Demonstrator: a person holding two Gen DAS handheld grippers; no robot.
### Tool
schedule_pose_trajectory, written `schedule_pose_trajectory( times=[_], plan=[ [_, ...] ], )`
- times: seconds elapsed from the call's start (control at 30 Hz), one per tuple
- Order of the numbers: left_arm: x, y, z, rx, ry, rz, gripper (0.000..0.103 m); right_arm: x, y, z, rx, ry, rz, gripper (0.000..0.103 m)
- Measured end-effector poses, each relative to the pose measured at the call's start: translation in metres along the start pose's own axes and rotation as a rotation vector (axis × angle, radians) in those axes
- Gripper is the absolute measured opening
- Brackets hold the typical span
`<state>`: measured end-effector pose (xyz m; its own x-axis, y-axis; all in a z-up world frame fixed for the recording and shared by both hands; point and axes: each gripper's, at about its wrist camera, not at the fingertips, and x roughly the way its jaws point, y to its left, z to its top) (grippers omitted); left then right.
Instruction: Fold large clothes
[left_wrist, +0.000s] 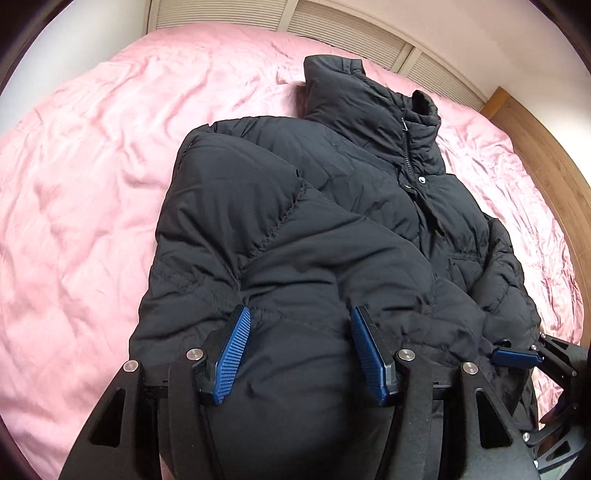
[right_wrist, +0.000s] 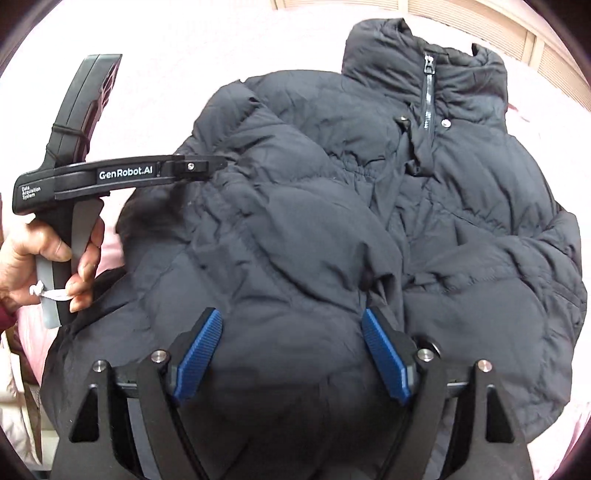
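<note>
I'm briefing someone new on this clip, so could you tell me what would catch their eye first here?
A bulky black puffer jacket sprawls across a pink bedspread, collar at the far end. Both sets of tongs, left and right, straddle puffy folds at its near edge, the blue pads apart. A hand grips the left tool's handle.

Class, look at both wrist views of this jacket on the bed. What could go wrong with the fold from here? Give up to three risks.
1. The jacket is thick and puffy; its sleeve, already folded across the front, may spring back open.
2. Both the left claw and the right claw stand open around bulging fabric near the hem; closing could catch only the slippery top layer, so the fold drags unevenly.
3. The raised collar may bunch up.
</note>
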<state>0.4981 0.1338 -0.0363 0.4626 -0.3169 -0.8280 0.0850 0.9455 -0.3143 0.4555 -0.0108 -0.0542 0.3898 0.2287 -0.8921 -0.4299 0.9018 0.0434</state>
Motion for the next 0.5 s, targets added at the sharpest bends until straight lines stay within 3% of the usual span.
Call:
schedule_pose_trajectory(
  times=[0.2,0.37,0.5],
  plan=[
    [0.011,-0.003,-0.034,0.025,0.001,0.037,0.061,0.016,-0.010,-0.029,-0.004,0.062,0.006,0.078],
    [0.002,-0.013,-0.022,0.022,0.017,0.099,0.062,-0.005,-0.011,-0.025,-0.048,0.063,0.055,0.078],
    [-0.019,-0.013,-0.006,0.019,-0.025,0.122,0.067,-0.039,-0.039,-0.019,-0.023,0.009,0.089,0.078]
  ],
)
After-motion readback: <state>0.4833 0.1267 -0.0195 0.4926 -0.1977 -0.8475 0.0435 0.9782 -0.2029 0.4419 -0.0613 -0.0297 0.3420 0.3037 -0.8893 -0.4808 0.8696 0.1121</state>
